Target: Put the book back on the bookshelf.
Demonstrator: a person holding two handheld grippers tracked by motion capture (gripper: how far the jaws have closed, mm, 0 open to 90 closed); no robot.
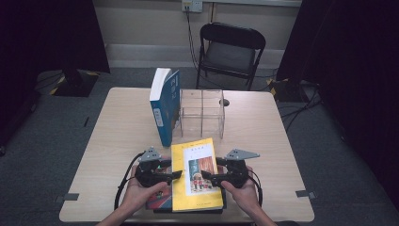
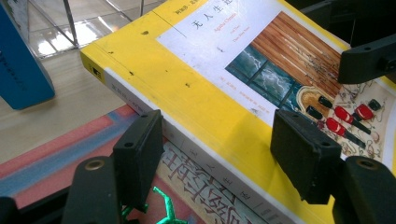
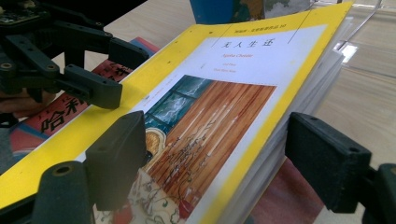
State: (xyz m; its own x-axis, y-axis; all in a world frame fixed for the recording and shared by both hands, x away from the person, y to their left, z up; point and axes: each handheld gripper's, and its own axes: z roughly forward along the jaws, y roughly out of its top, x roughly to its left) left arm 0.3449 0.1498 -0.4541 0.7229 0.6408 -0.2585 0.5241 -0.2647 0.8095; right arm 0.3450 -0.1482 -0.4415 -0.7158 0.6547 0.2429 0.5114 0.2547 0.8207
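Observation:
A yellow paperback lies on top of a red and blue book at the table's front edge. My left gripper comes in from the left. Its jaws straddle the yellow book's spine, one pad against the spine side and the other pad on the cover, shut on it. My right gripper comes in from the right with the book's page edge between its jaws. One pad rests over the cover, the other stands off the pages, so it is open. The left gripper shows across the cover.
A thick blue book stands upright mid-table against a clear acrylic divider box. A small dark object lies behind the box. A black folding chair stands beyond the table. Hands grip both tools at the near edge.

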